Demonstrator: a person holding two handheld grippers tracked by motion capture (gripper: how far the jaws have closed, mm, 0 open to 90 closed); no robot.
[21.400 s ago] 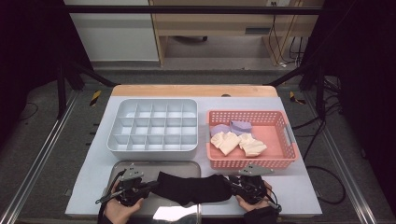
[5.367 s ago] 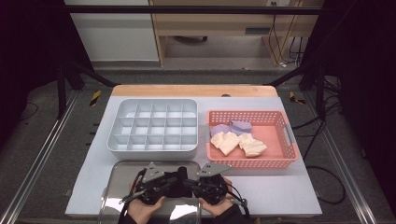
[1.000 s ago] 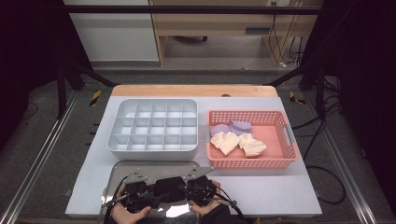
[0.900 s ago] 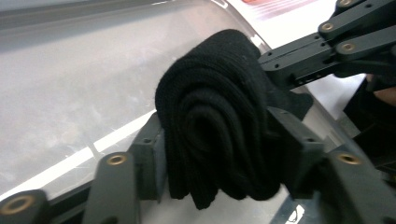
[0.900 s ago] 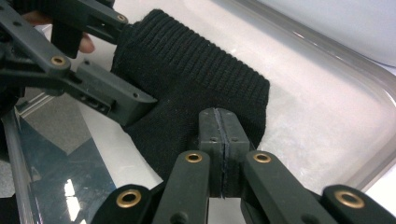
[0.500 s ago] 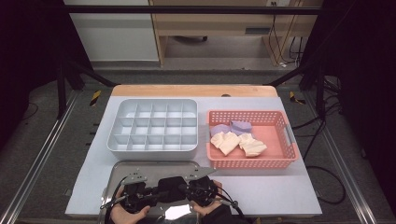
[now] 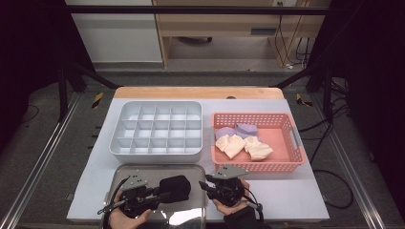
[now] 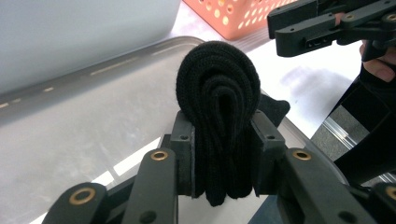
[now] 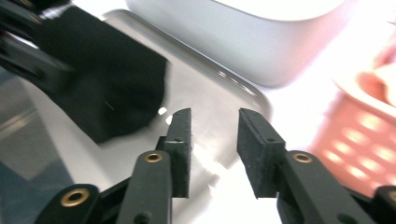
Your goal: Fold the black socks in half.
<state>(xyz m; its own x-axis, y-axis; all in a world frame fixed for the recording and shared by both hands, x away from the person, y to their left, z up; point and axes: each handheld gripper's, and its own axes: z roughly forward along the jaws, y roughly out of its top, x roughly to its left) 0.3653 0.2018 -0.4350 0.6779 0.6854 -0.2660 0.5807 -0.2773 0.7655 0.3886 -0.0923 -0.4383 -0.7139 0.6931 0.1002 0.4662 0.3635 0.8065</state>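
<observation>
A rolled black sock [image 7: 175, 187] [image 8: 219, 98] is clamped between the jaws of my left gripper [image 7: 157, 194] [image 8: 223, 158], just above the shiny metal tray [image 7: 143, 172] at the table's front. The roll's folded layers face the left gripper view's camera. My right gripper [image 7: 204, 185] [image 9: 214, 151] sits to the right of the sock, open, with nothing between its fingers [image 9: 181, 144]. In the right gripper view the sock [image 9: 100, 91] lies up and left of the jaws, apart from them.
A grey compartment organiser [image 7: 157, 130] stands behind the tray. To its right, an orange basket [image 7: 296, 143] holds cream socks [image 7: 241, 145] and purple ones [image 7: 241, 130]. White table surface [image 7: 291, 191] lies bare at the front right.
The right gripper has let go of the sock and drawn back to the right. The sock, stretched between both grippers long ago, is now a compact roll in the left gripper.
</observation>
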